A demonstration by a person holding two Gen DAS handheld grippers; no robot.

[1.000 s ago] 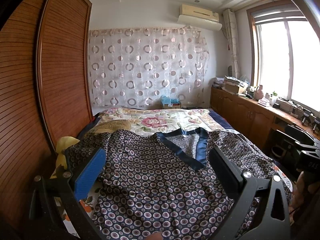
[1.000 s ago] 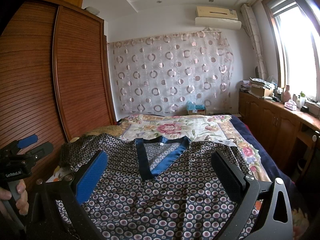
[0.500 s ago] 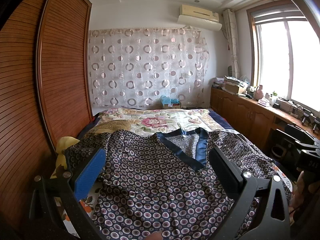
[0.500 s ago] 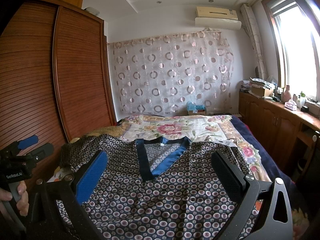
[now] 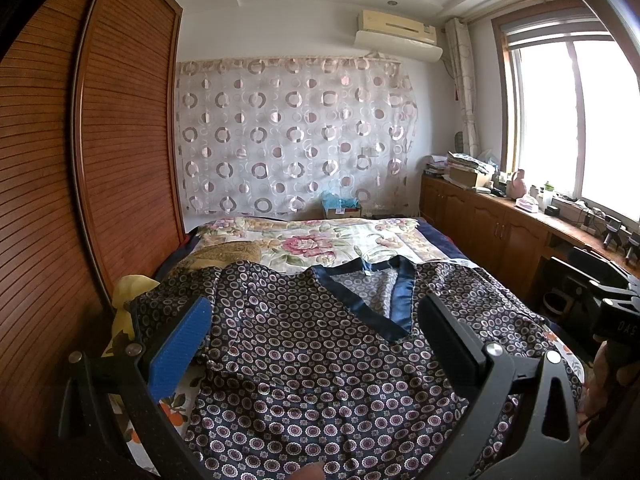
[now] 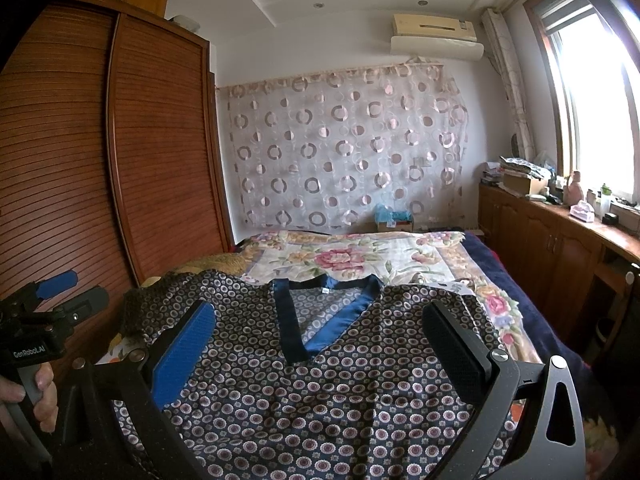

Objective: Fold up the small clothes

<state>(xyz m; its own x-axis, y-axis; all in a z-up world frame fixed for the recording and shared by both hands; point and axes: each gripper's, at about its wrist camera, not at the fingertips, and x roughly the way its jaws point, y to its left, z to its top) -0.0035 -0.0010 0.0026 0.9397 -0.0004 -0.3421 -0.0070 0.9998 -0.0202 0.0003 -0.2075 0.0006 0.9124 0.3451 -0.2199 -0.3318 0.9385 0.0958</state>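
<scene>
Nearest to the cameras, the left gripper [image 5: 316, 332] has its fingers wide apart with nothing between them, and the right gripper [image 6: 320, 334] is spread just as wide and just as empty; both hang above the near part of the top [image 5: 320, 360], touching no cloth as far as either view shows. The top, dark with a ring print, lies face up and spread flat on the bed [image 5: 320, 240], directly under and ahead of both grippers. Just ahead of the fingers its blue V collar [image 6: 296, 320] points back toward the grippers, with a small white label at the neck. To the left of the left gripper one sleeve [image 5: 168, 304] runs out toward the bed's edge, a little rumpled; to the right of the right gripper the other shoulder lies smoother. Beyond the collar the flowered bedspread shows, and past that the circle-print curtain [image 5: 296, 136]. By the look of it no fold has been made yet: no edge is turned over and both sleeves are still out. The laying out seems done; all of the folding, sleeves in and then body over, appears to remain.
</scene>
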